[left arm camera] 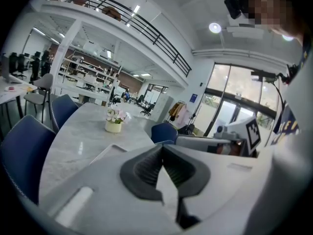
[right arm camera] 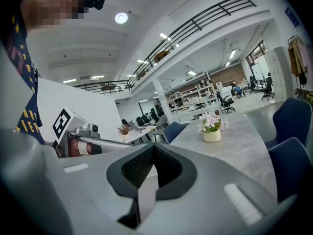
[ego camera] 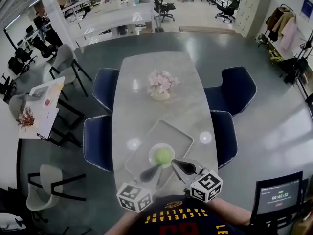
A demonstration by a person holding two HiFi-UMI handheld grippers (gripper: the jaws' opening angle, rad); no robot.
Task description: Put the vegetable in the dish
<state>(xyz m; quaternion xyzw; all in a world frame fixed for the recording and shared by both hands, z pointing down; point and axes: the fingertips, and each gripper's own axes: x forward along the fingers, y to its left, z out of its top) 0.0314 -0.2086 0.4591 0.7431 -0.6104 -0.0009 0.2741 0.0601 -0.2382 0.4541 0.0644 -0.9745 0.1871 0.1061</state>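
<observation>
A round green vegetable [ego camera: 163, 155] lies in a small white dish [ego camera: 153, 150]. The dish stands on a grey tray [ego camera: 141, 155] near the table's front edge. My left gripper [ego camera: 156, 169] hovers just in front of the dish, at its left. Its jaws are shut with nothing between them [left arm camera: 161, 150]. To the dish's right and just as close, my right gripper [ego camera: 175, 164] is also shut and empty [right arm camera: 153, 149]. Both gripper views look level across the table, so neither shows the dish or the vegetable.
A pot of pink flowers [ego camera: 160, 86] stands at mid-table beyond the tray. Blue chairs flank the table on the left [ego camera: 98, 141] and right [ego camera: 230, 89]. A monitor [ego camera: 279, 197] sits at the lower right. White desks and chairs [ego camera: 44, 106] stand further left.
</observation>
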